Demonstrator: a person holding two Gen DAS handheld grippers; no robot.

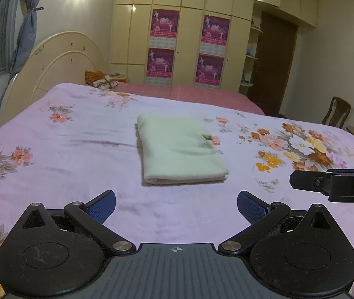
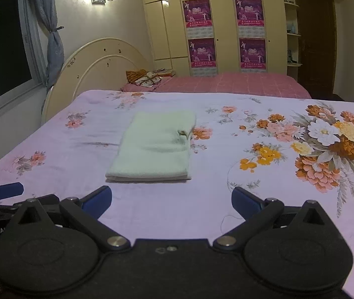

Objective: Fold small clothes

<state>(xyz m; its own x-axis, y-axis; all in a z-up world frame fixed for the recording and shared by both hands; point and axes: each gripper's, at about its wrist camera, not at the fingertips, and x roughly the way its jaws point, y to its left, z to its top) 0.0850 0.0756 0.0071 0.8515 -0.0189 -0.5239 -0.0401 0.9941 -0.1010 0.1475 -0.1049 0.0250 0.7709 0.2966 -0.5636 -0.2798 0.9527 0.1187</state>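
A pale green cloth (image 1: 180, 148) lies folded into a neat rectangle on the flowered pink bedspread (image 1: 65, 164). It also shows in the right wrist view (image 2: 155, 145). My left gripper (image 1: 176, 208) is open and empty, held above the bed just short of the cloth's near edge. My right gripper (image 2: 171, 203) is open and empty too, a little to the right of the cloth's near edge. The right gripper's side shows at the right of the left wrist view (image 1: 333, 184). A blue fingertip of the left gripper shows at the left of the right wrist view (image 2: 6, 190).
A cream headboard (image 1: 52, 67) stands at the far left. A second bed with a pink cover (image 2: 234, 84) lies behind, with bundled cloth (image 2: 144, 77) on it. Cream wardrobes with posters (image 2: 224, 25) line the back wall. A wooden chair (image 1: 336, 112) stands at the right.
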